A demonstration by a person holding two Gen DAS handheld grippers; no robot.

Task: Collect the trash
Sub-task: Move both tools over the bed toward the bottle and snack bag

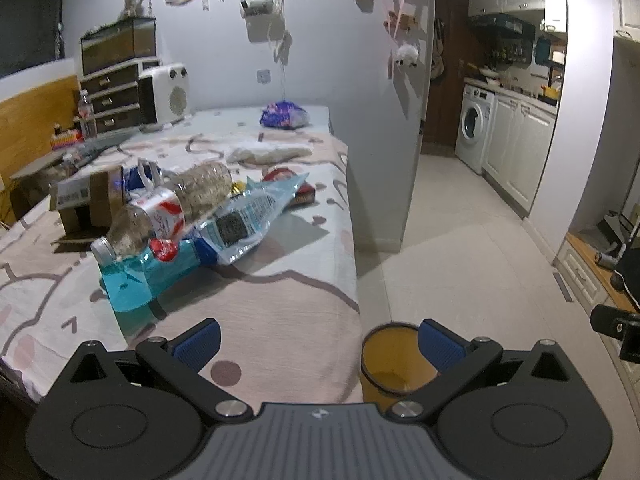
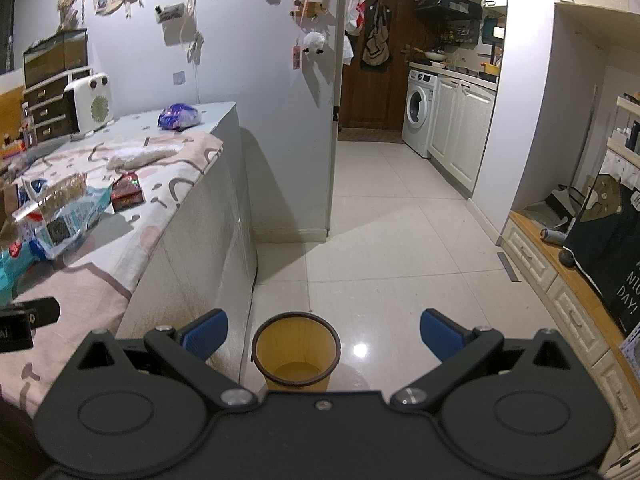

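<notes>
A pile of trash lies on the cloth-covered table (image 1: 280,320): a clear plastic bottle (image 1: 172,208) with a red-white label, a light blue plastic wrapper (image 1: 248,216), a blue packet (image 1: 136,284), a cardboard box (image 1: 88,200) and a red box (image 1: 300,196). Further back sit a white crumpled bag (image 1: 268,154) and a purple snack bag (image 1: 284,115). A yellow bin (image 2: 296,354) stands on the floor beside the table, also in the left wrist view (image 1: 394,364). My left gripper (image 1: 318,344) is open over the table's near edge. My right gripper (image 2: 323,338) is open above the bin, holding nothing.
A white heater (image 1: 164,96) and a drawer unit (image 1: 112,96) stand at the table's far left. Pale tiled floor (image 2: 380,240) runs to a washing machine (image 2: 418,112) and white cabinets (image 2: 460,132). A low wooden bench (image 2: 560,280) with a dark bag is at the right.
</notes>
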